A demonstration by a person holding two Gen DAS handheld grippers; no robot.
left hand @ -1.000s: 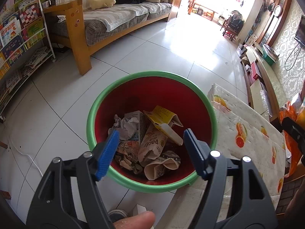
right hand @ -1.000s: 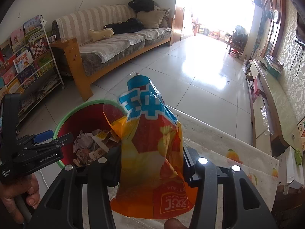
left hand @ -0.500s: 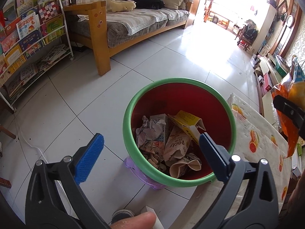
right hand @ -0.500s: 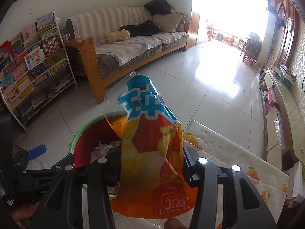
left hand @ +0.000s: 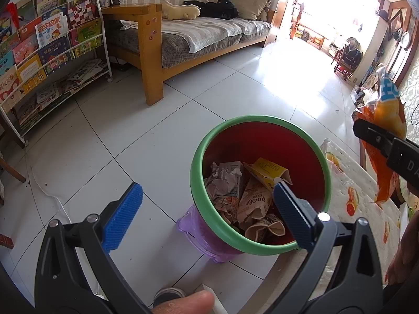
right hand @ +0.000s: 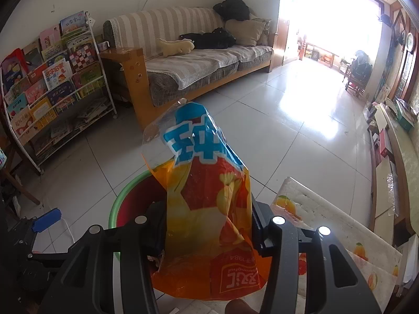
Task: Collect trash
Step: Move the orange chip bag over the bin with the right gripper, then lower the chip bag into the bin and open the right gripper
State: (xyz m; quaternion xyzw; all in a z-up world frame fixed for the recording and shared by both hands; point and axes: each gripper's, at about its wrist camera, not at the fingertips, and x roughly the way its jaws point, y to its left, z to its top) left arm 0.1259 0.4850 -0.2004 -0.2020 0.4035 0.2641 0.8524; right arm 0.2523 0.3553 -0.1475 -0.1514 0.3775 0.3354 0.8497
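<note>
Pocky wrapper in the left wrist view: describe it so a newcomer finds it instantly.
Find the red plastic bin with a green rim beside the fruit-print tablecloth. Inside, amid crumpled paper, lies a tan paper wrapper, the only piece printed "Pocky", just below the yellow carton.

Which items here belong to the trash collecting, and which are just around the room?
Job:
- orange and blue plastic snack bag, clamped in right gripper
- red bin with green rim, holding crumpled paper and cartons
- open left gripper

Background:
- wooden-framed striped sofa
- white wire book rack
- fruit-print tablecloth
</note>
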